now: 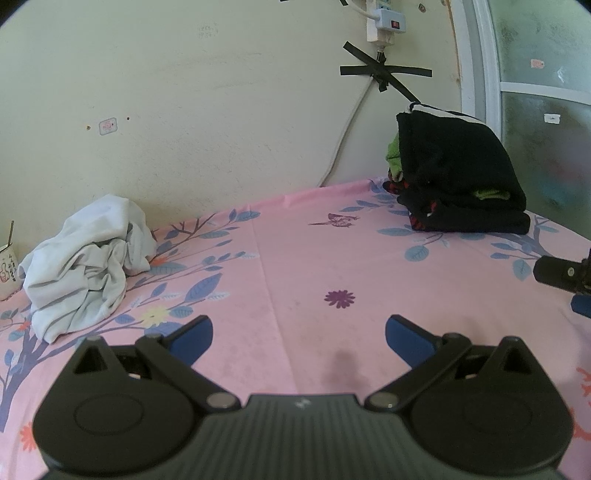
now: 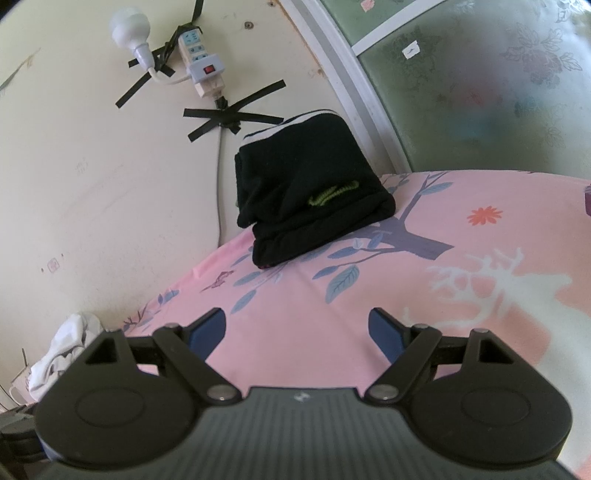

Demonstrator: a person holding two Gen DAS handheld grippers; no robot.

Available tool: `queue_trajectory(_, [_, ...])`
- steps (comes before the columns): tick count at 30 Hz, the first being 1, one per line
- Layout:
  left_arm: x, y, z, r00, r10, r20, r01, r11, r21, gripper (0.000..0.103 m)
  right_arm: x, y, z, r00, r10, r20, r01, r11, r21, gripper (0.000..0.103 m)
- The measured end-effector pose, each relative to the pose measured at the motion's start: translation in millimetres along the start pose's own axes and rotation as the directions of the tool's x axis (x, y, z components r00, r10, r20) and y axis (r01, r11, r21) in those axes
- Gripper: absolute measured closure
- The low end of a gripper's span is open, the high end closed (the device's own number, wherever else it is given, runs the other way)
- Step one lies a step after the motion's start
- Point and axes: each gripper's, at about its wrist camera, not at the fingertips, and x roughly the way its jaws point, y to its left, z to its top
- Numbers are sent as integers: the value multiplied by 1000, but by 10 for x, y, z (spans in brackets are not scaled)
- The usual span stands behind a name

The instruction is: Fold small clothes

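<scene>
The left gripper (image 1: pixel 299 334) is being held low over the pink floral sheet (image 1: pixel 295 258), its blue-padded fingers (image 1: pixel 194 338) being kept wide apart with nothing between them. The right gripper (image 2: pixel 297 330) is being held in a like pose above the same sheet (image 2: pixel 332 295), tilted toward the wall, its fingers (image 2: pixel 207 332) likewise being kept spread and empty. The crumpled white garment (image 1: pixel 88 266) is being shown lying on the sheet against the wall, well to the left of the folded dark stack (image 1: pixel 458 177), which is being kept in the corner beside the frosted window (image 1: pixel 535 92). In the left wrist view, green and red fabric is being shown at the stack's near side, a cup (image 1: pixel 7 269) is being shown just beyond the white garment, and part of the right gripper (image 1: pixel 565 275) is being shown at the frame edge. In the right wrist view, the stack (image 2: pixel 310 184) is being seen from closer, with a green stitched mark on top, and the white garment (image 2: pixel 62 350) is being partly hidden behind the gripper body; a bulb (image 2: pixel 129 26) and a power strip (image 2: pixel 201 62), taped to the wall above the stack, are being shown more fully.
</scene>
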Motion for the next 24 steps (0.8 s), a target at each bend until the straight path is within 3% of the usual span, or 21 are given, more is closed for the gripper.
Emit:
queue_trajectory(12, [-7,-10,8,1000,-4,-7,4,1000,-7,0,-3,14,-6,1000,-1,1,1,1000,0,28])
queue_trajectory(24, [-77,-5,9,999,-22,37,23,1000,-13,0,3,17,-4,1000,2,3,-2,1000,2,28])
